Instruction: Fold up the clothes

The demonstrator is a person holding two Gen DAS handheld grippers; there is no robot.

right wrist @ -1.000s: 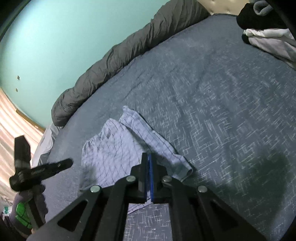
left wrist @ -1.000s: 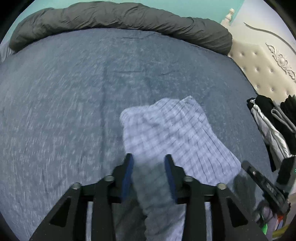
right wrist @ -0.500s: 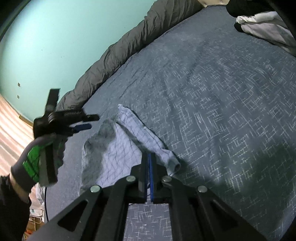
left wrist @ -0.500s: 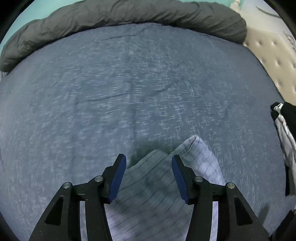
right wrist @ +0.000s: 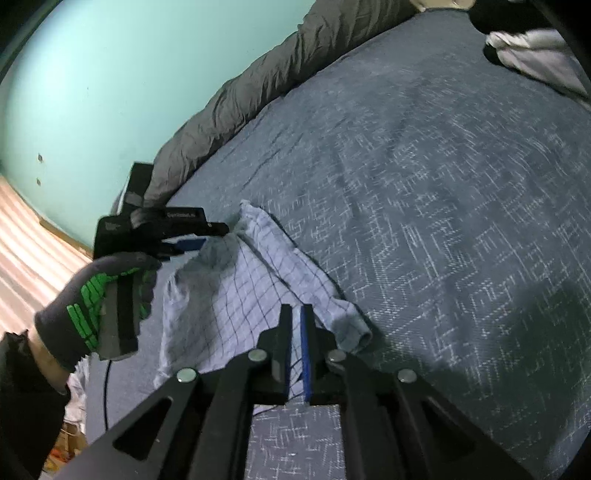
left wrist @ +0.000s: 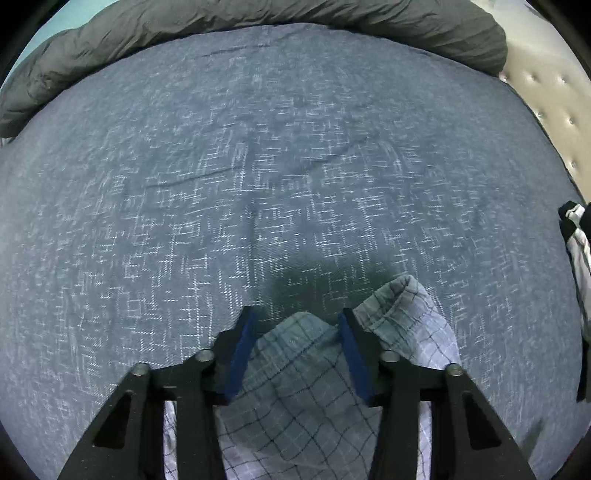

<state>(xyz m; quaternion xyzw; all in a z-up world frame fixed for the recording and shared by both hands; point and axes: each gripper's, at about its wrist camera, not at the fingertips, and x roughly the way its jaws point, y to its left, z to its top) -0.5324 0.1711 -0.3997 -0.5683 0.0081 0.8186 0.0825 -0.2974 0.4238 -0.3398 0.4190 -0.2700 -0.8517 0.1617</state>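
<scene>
1. Your left tongs [left wrist: 295,325]: jaws apart but closing, pointing steeply down over the far edge of the checked garment [right wrist: 236,291]. Cloth bulges up between the blue pads [left wrist: 240,354], but they aren't pressing it yet, so no grip there.
2. Your right tongs [right wrist: 294,314]: jaws nearly together and easing open, w/ a thin slice of the checked cloth showing in the narrow gap. Looks like the near hem is being let go; can't tell if the pads touch it at all.
3. Your gloved left hand [right wrist: 99,299] shows in the right wrist view, holding its tool at the garment's far corner.
4. Garment: light blue w/ dark grid lines, lying on the blue bed cover [left wrist: 295,166], near the closer edge. One side is doubled over, w/ a rolled hem [right wrist: 351,328] sticking out beside the right tongs. Rumpled, not squared.
5. Progress, my read: one fold partly laid, maybe a first halving. Left to do: pinch the far edge, bring it over, flatten, tidy corners.
6. Further out: a grey duvet [left wrist: 258,22] bunched along the far side, and a heap of dark and white clothes [right wrist: 532,44] well apart, by the headboard. Can't tell if they're already folded or still waiting.
</scene>
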